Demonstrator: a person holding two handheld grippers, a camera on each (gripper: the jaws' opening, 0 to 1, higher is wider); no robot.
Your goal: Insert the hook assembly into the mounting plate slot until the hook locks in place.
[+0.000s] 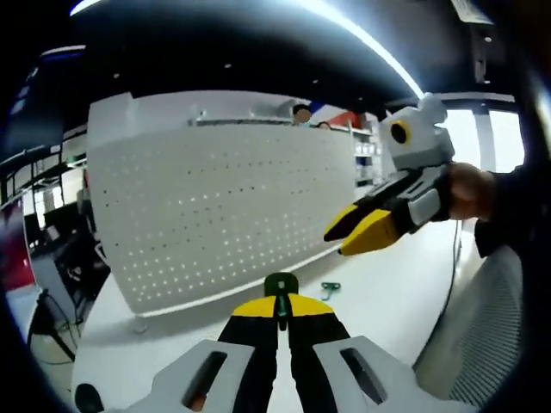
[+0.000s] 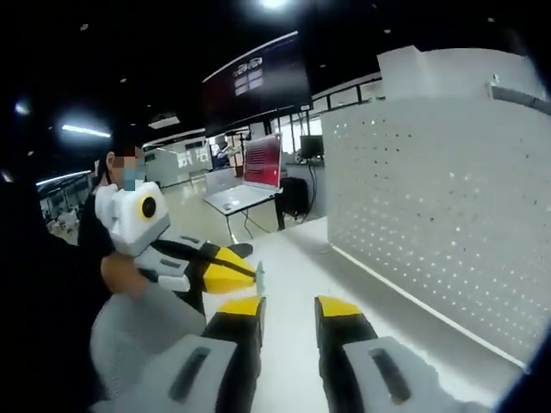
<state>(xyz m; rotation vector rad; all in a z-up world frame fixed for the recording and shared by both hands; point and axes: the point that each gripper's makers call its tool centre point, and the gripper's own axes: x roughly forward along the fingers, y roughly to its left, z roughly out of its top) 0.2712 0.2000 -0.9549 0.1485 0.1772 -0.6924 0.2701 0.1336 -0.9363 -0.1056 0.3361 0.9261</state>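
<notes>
The white perforated mounting plate (image 1: 224,206) stands upright on the white table, ahead of my left gripper (image 1: 281,310). That gripper is shut on a small green hook assembly (image 1: 281,286), whose round top pokes out above the yellow jaw tips. A second green hook (image 1: 330,288) lies on the table near the plate's right end. My right gripper (image 1: 355,234) hangs in the air at the right, apart from the plate. In the right gripper view, my right gripper (image 2: 288,314) is open with nothing between its jaws. The plate (image 2: 430,206) is on its right and the left gripper (image 2: 245,268) on its left.
The white table (image 1: 387,292) runs along the plate's foot. A grey mesh chair back (image 1: 482,327) is at the lower right. A person's hand (image 1: 469,191) holds the right gripper. A laptop with a red screen (image 2: 263,159) sits on a far desk.
</notes>
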